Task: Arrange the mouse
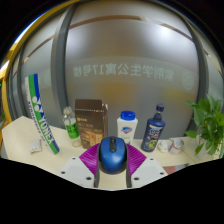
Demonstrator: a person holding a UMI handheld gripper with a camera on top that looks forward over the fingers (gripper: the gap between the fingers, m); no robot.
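Looks like an office. Frosted glass partition wall behind the tabletop, printed with a band of Chinese lettering. Potted green plant off to one side of the tabletop. Pale tabletop holding assorted bottles and a brown box, in front of the partition.

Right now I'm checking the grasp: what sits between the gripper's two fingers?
In the gripper view, the blue mouse lies between the fingers of the gripper, on its purple mat. Whether the pads press it cannot be told.
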